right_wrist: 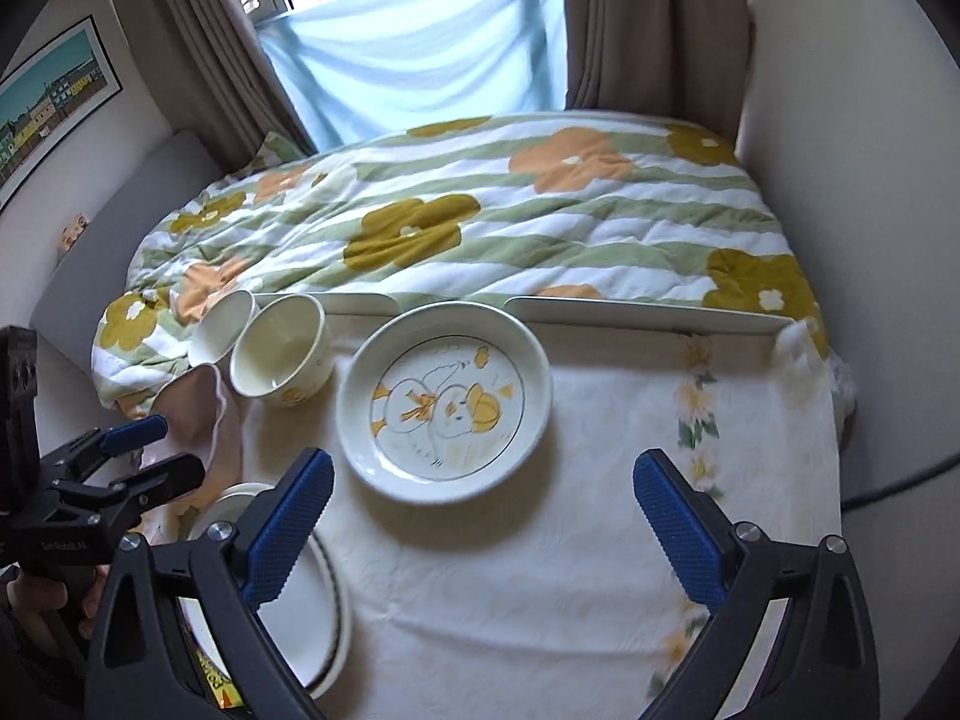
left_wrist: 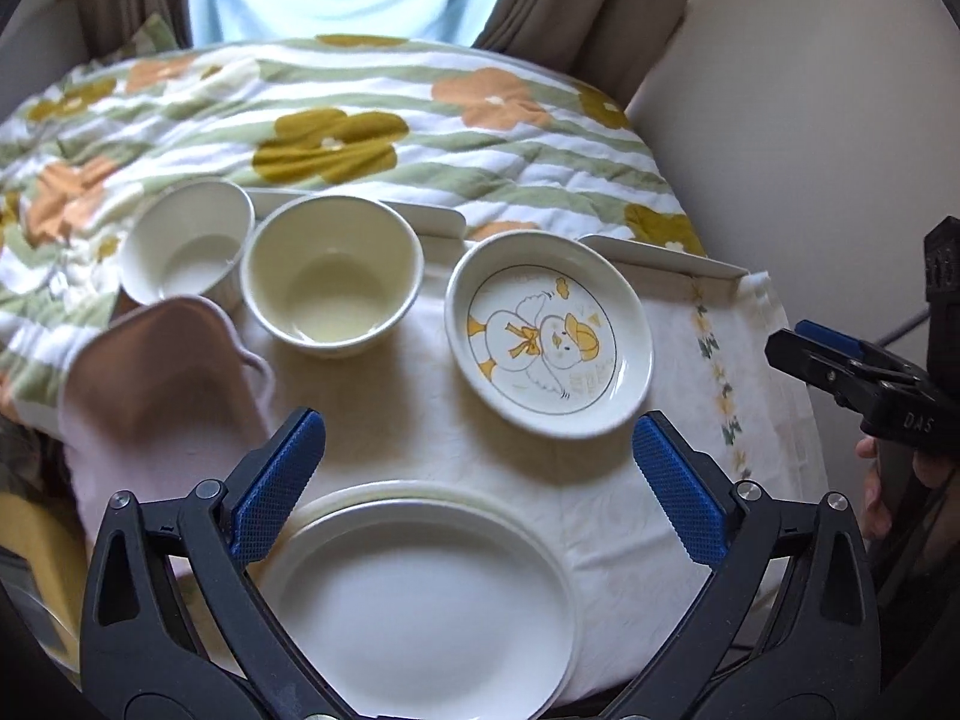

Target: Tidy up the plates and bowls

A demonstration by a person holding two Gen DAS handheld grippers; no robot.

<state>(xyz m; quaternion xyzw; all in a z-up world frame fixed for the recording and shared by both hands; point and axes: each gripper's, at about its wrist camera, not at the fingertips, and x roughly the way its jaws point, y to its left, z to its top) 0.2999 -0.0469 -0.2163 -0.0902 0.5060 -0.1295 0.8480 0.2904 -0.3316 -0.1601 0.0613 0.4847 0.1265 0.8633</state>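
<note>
In the left wrist view my left gripper (left_wrist: 477, 438) hangs open above a stack of plain white plates (left_wrist: 420, 600) at the near edge, with nothing between its blue pads. Beyond it sit a shallow duck-print plate (left_wrist: 549, 333) and two cream bowls (left_wrist: 333, 282) (left_wrist: 186, 246) side by side. My right gripper (right_wrist: 483, 474) is open too, hovering just in front of the duck-print plate (right_wrist: 444, 402) without touching it. The white plates (right_wrist: 300, 600) lie at its lower left, partly hidden by its finger. The left gripper (right_wrist: 162, 450) shows at the left edge.
A pink cloth (left_wrist: 162, 390) lies left of the plates, by the bowls. The table wears a white flowered tablecloth (right_wrist: 600, 540) with low white rails (right_wrist: 636, 312) along its far edge. A floral quilt (right_wrist: 480, 228) lies beyond, and a wall (right_wrist: 870, 240) is close on the right.
</note>
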